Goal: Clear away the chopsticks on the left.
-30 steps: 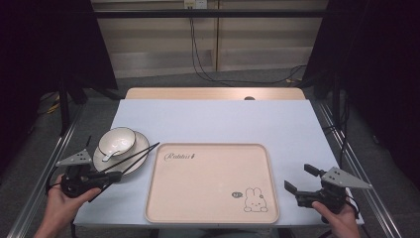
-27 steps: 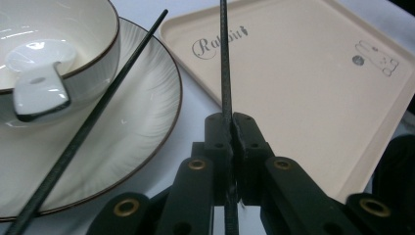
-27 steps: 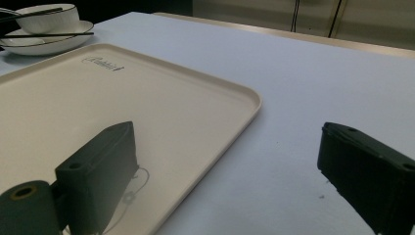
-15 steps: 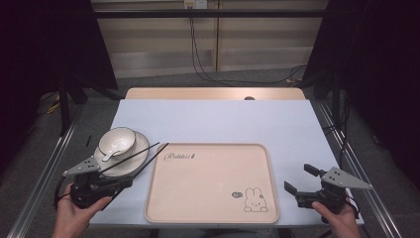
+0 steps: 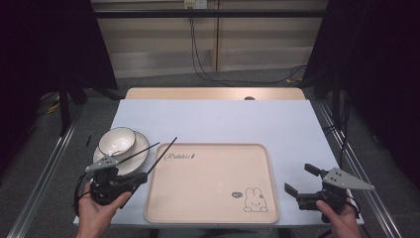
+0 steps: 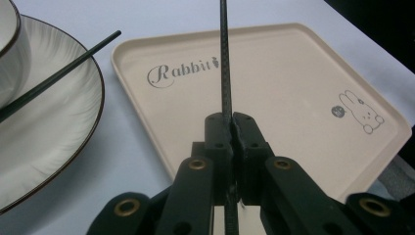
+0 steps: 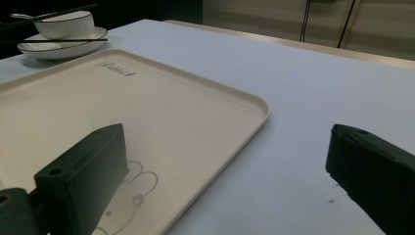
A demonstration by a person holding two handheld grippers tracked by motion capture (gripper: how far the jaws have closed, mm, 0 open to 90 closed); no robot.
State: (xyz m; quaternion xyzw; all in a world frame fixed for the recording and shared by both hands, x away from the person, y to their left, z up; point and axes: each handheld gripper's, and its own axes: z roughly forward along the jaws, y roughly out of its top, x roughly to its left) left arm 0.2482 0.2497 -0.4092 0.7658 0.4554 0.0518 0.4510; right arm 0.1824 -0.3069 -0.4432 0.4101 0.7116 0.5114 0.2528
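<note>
My left gripper (image 5: pixel 140 178) (image 6: pixel 231 120) is shut on a thin black chopstick (image 5: pixel 165 153) (image 6: pixel 224 58). That chopstick slants up and away over the near left corner of the beige rabbit tray (image 5: pixel 213 198) (image 6: pixel 293 83). A second black chopstick (image 5: pixel 136 150) (image 6: pixel 58 73) lies across the white plate (image 5: pixel 142 150) (image 6: pixel 58 132), beside the white bowl (image 5: pixel 117 141) (image 6: pixel 7 58). At the table's front right, my right gripper (image 5: pixel 299 179) (image 7: pixel 227 131) is open with nothing between its jaws, just off the tray's right edge (image 7: pixel 230 132).
The plate and bowl (image 7: pixel 66 22) stand at the table's left, close to the tray's far left corner. A wooden strip (image 5: pixel 215 93) runs along the table's far edge. Metal rails (image 5: pixel 44 178) flank the table on both sides.
My left gripper has moved right, from beside the plate to the tray's left edge, carrying one chopstick. The other chopstick stays on the plate. The right gripper has not moved.
</note>
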